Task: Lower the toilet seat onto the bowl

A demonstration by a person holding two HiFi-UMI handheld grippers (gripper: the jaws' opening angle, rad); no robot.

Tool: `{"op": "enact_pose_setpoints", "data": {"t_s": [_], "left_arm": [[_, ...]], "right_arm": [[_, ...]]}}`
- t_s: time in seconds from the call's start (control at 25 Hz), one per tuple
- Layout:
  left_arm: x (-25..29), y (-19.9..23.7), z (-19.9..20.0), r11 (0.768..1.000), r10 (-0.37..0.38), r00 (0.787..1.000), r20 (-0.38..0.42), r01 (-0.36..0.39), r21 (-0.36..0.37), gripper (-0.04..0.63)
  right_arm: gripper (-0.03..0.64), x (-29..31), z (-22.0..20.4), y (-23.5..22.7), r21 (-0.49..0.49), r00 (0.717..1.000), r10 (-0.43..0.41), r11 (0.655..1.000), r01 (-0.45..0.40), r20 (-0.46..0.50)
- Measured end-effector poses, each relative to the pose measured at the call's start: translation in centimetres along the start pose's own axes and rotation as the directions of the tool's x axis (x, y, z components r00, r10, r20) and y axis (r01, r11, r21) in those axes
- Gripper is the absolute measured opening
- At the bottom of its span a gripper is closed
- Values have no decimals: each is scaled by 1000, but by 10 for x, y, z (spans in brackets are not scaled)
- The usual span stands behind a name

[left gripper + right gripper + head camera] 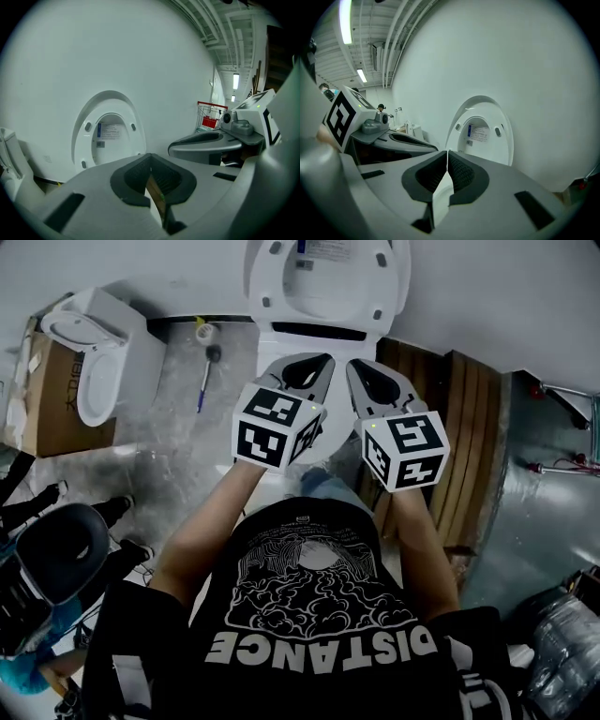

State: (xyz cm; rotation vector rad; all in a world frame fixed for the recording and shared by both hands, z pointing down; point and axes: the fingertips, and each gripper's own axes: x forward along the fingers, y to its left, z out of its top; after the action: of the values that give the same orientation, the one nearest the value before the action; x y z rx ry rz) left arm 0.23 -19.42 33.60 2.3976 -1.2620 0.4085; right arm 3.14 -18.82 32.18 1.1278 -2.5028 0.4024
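Note:
The white toilet seat (328,277) stands raised upright against the white wall, with a printed label on its underside. Below its hinge only a strip of the white bowl (291,338) shows; my grippers hide the rest. My left gripper (307,362) and right gripper (375,367) hover side by side over the bowl, short of the seat. Both are shut with nothing between the pads. In the left gripper view the seat (110,126) rises beyond my closed left gripper (150,157). The right gripper view shows the seat (480,131) past my closed right gripper (447,154).
A second toilet (89,362) rests on a cardboard box at the left. A brush (208,371) lies on the floor beside the bowl. Wooden slats (469,427) lie to the right. A red cart (208,117) stands farther off. A person (56,549) sits at the lower left.

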Motion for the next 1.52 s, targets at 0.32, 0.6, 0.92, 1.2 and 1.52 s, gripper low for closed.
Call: {"op": "enact_pose_setpoints", "data": {"t_s": [0.32, 0.6, 0.92, 1.2, 1.52], "left_arm": [[38, 24, 34, 994, 28, 1000, 12, -29, 107, 14], [46, 41, 53, 990, 16, 1000, -2, -15, 142, 14], [59, 78, 72, 989, -6, 1000, 0, 6, 150, 15], [78, 125, 98, 982, -51, 999, 2, 49, 183, 27], [110, 178, 132, 958, -83, 996, -27, 87, 275, 87]], "right_arm": [[21, 27, 23, -45, -49, 999, 44, 998, -44, 5], [21, 43, 37, -57, -91, 997, 72, 993, -71, 4], [23, 68, 57, -71, -134, 998, 55, 989, -54, 6], [40, 104, 81, -90, -159, 1000, -16, 987, 17, 4], [86, 145, 110, -126, -197, 996, -90, 977, 83, -24]]}}
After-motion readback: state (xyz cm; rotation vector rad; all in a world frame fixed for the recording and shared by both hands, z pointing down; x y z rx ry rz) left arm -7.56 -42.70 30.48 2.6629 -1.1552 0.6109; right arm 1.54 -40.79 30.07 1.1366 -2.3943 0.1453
